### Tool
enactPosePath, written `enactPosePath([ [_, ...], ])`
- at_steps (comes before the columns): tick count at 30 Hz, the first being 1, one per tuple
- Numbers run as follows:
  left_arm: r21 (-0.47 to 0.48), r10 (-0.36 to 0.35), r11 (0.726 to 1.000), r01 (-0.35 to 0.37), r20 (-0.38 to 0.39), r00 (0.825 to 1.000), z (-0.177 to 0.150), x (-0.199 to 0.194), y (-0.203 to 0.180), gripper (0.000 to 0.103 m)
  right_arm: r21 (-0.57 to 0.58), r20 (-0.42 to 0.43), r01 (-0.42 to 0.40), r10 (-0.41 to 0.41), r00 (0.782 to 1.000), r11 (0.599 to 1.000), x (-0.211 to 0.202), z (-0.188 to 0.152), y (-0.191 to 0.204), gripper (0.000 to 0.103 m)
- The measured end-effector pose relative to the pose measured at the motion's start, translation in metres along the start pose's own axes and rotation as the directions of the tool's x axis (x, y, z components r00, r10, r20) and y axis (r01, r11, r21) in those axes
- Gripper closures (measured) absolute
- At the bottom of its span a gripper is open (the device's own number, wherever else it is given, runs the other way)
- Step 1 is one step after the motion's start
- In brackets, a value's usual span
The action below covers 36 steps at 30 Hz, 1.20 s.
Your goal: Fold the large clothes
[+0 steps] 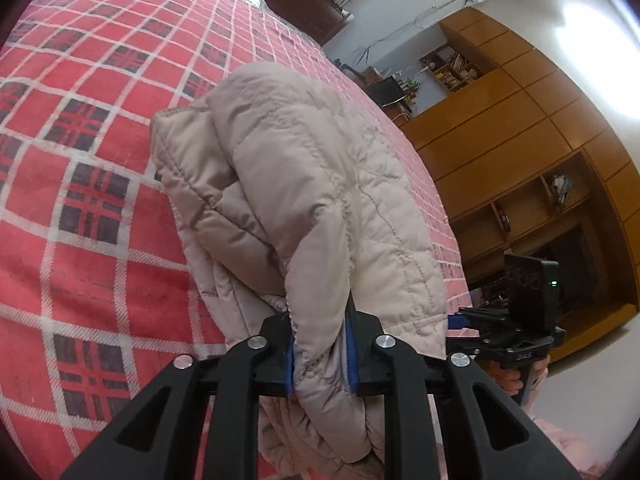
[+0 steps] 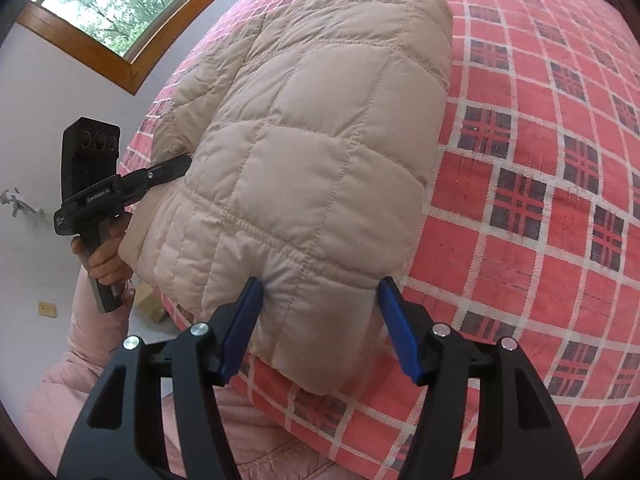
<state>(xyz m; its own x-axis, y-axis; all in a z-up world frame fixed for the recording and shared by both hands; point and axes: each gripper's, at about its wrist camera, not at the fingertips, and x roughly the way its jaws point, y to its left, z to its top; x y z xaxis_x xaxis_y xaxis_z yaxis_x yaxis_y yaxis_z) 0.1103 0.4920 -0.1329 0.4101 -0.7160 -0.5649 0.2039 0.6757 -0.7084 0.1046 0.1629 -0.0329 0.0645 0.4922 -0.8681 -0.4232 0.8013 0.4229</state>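
A beige quilted jacket lies folded in a thick bundle on a bed with a red plaid cover. My left gripper is shut on a bunched edge of the jacket, which bulges between its blue pads. In the right wrist view the jacket spreads ahead, near the bed's edge. My right gripper is open, and its blue fingers straddle the near corner of the jacket. The left gripper, held by a hand, reaches into the jacket's left side, its tips hidden.
The plaid cover stretches far to the right of the jacket. A wooden wardrobe with shelves stands beyond the bed. A window sits up on the wall. A pink sleeve and a small box are low on the left.
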Motion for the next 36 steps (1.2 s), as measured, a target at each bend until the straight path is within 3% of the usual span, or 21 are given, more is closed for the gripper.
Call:
enactPosePath([
  [4,0.007,0.015,1.000,-0.015,0.002,1.000,-0.001,0.001,-0.002,0.083,-0.008,0.012,0.024,-0.024,1.000,1.000,0.004,-0.002,0.007,0.042],
  [11,0.057,0.116,0.991,-0.117,0.018,0.993,-0.005,0.000,-0.025,0.084,-0.019,0.021,0.043,-0.042,0.999,0.999,0.004,-0.007,0.004,0.043],
  [27,0.087,0.180,0.979,-0.182,0.026,0.983,-0.007,0.004,-0.029,0.083,-0.056,0.060,0.097,-0.094,0.994,0.994,0.009,-0.004,0.012,0.043],
  [31,0.072,0.185,0.980,-0.187,0.032,0.982,-0.006,-0.006,-0.034,0.073,-0.066,0.071,0.105,-0.100,0.992,0.992,0.008,-0.004,0.015,0.043],
  [33,0.062,0.185,0.980,-0.187,0.033,0.982,-0.006,-0.012,-0.034,0.062,-0.069,0.077,0.107,-0.102,0.992,0.992,0.006,-0.007,0.016,0.043],
  [36,0.044,0.177,0.983,-0.179,0.041,0.983,-0.007,-0.026,-0.032,0.053,-0.076,0.085,0.104,-0.097,0.992,0.992,0.004,-0.006,0.015,0.042],
])
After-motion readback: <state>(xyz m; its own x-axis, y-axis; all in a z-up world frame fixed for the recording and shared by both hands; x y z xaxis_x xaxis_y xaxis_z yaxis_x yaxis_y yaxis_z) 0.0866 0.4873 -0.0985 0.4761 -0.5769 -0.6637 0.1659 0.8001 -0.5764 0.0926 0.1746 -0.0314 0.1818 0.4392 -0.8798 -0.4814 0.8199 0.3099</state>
